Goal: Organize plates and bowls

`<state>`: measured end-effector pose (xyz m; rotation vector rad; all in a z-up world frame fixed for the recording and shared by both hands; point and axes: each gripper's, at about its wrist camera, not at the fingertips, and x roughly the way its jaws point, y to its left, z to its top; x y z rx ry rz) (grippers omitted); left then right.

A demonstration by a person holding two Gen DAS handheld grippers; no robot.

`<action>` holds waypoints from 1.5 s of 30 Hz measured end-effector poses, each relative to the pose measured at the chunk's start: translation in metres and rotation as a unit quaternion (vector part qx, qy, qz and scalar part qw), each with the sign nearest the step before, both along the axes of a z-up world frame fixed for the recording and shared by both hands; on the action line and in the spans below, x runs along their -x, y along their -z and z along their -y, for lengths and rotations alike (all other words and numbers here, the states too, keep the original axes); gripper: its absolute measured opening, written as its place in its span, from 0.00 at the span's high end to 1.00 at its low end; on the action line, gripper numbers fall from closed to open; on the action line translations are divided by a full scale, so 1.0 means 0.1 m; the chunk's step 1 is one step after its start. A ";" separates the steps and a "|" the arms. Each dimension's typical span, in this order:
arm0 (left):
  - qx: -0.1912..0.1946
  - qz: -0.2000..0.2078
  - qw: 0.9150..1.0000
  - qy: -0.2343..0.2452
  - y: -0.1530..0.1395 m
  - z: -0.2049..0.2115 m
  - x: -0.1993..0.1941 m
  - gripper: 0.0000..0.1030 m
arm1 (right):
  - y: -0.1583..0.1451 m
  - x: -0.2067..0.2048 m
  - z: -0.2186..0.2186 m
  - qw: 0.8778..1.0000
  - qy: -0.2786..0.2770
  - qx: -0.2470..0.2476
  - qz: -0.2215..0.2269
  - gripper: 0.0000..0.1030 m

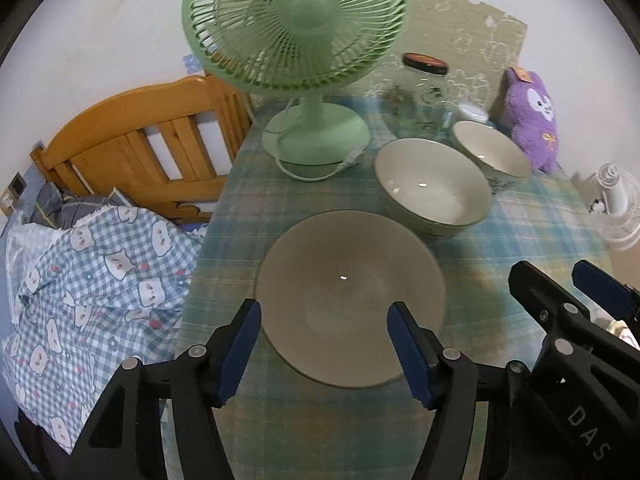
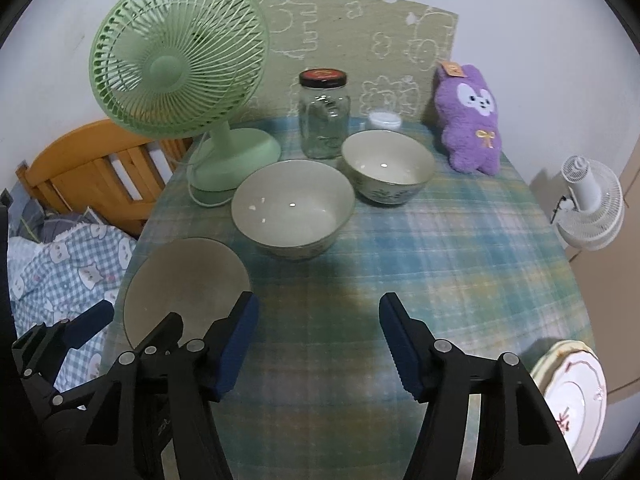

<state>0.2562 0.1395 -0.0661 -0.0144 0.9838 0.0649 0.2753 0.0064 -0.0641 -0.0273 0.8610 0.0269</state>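
A plain grey plate (image 1: 348, 292) lies flat on the checked tablecloth near the table's left edge. My left gripper (image 1: 325, 312) hovers open over the plate's near half, and its pads do not press on it. Behind the plate stands a large pale bowl (image 1: 432, 188), and a smaller bowl (image 1: 492, 148) with a blue flower pattern stands further back right. My right gripper (image 2: 319, 302) is open over bare tablecloth, to the right of the grey plate (image 2: 184, 280) and in front of the large bowl (image 2: 292, 204). A white plate with red decoration (image 2: 576, 396) sits on another plate at the near right table edge.
A green table fan (image 2: 180, 60) stands at the back left with its cord on the cloth. A glass jar (image 2: 324, 116), a small white tub (image 2: 384, 120) and a purple plush toy (image 2: 468, 120) line the back. A wooden bed frame (image 1: 140, 140) and bedding lie left; a white fan (image 2: 592, 208) is right.
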 end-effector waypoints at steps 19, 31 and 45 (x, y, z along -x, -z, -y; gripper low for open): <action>-0.004 -0.028 1.000 -0.011 0.34 -0.32 -0.29 0.62 | 0.39 -0.33 -0.35 0.999 -0.018 -0.009 -0.042 0.56; 0.014 -0.051 0.999 -0.005 0.48 -0.39 -0.41 0.82 | 0.54 -0.48 -0.44 0.998 -0.022 -0.021 -0.062 0.80; 0.028 -0.062 0.998 0.012 0.51 -0.38 -0.43 0.88 | 0.53 -0.50 -0.49 0.997 -0.036 -0.026 -0.063 0.88</action>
